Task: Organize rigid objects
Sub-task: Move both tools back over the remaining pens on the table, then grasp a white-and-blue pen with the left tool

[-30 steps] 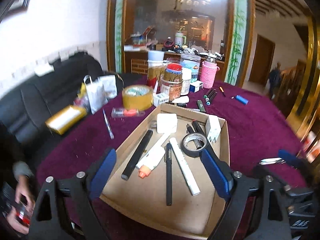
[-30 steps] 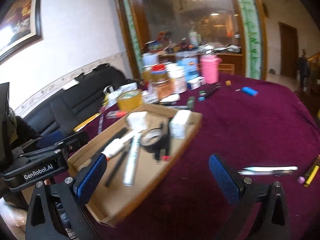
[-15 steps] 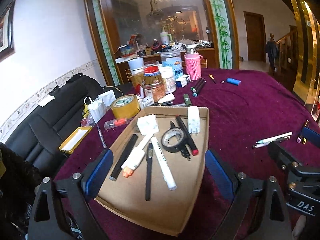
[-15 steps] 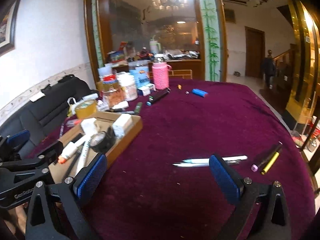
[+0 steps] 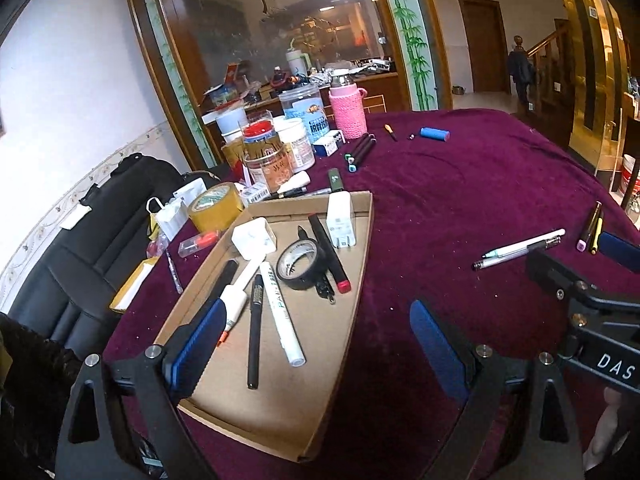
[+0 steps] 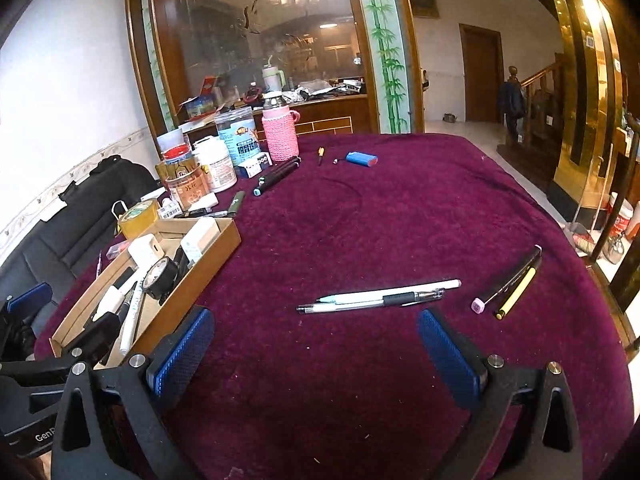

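While both grippers stand released and empty, the right gripper [image 6: 312,356] is nearer the two pens [image 6: 376,298], which lie crosswise just ahead of its fingers, toward the table's [image 6: 400,208] right edge.

Maroon-clothed table [image 6: 400,216], cardboard tray [image 5: 352,280], loose pens [image 6: 380,298], jars [image 6: 224,164], tape roll [image 5: 216,206]

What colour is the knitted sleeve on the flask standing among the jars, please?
Pink; the knitted sleeve shows best in the right wrist view.
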`<action>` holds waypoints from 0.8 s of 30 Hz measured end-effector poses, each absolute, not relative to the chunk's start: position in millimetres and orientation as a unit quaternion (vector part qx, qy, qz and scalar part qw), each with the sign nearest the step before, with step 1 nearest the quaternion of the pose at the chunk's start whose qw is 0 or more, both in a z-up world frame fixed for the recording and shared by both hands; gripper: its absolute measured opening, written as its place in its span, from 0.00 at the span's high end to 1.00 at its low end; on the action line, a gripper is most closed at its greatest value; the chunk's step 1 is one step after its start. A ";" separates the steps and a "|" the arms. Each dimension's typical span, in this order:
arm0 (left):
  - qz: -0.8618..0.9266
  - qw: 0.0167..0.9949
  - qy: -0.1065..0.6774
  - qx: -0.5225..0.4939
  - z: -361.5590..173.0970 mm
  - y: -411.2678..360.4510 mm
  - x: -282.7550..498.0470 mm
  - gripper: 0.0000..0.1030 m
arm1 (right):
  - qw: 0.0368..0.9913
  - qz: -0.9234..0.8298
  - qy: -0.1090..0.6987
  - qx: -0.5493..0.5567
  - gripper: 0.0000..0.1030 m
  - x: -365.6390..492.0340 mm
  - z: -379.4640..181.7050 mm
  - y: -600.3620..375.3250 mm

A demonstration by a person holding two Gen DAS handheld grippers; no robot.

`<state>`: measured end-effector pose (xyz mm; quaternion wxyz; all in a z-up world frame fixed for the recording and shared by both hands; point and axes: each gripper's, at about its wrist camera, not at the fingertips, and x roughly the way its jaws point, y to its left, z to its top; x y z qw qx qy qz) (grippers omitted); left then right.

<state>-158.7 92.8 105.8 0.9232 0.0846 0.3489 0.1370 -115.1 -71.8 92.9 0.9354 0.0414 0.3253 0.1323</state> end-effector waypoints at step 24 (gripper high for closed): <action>-0.080 0.902 0.424 0.000 69.9 61.5 -126.7 0.10 | 0.937 -0.003 0.306 0.165 0.00 -73.0 98.1 -223.5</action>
